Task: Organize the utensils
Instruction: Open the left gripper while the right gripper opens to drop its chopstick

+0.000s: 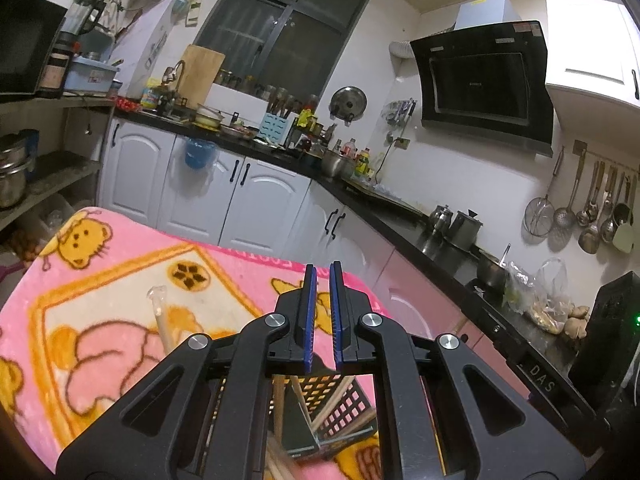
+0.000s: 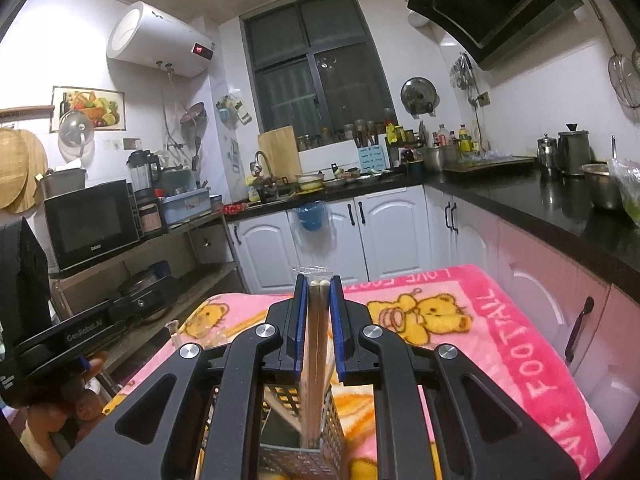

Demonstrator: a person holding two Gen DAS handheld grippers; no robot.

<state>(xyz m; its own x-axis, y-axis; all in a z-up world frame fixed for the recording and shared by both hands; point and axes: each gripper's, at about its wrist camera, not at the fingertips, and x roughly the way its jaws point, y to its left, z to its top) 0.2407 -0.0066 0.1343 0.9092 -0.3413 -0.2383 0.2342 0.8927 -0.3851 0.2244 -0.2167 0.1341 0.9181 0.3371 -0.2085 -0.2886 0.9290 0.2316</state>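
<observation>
Right gripper (image 2: pixel 319 312) is clamping a wrapped chopstick pair (image 2: pixel 316 328), its lower end sitting inside the black holder (image 2: pixel 320 436) on the pink blanket (image 2: pixel 500 340). Left gripper (image 1: pixel 323 312) is hovering above the holder (image 1: pixel 340 404), jaws slightly apart, gripping nothing.

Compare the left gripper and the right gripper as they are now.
The right gripper has a pair of chopsticks between its blue pads; the left gripper has only an empty gap. The right gripper's chopsticks run down into the perforated utensil holder; the left gripper grips nothing, though the same holder shows below it. Both hang over the pink bear blanket.
</observation>
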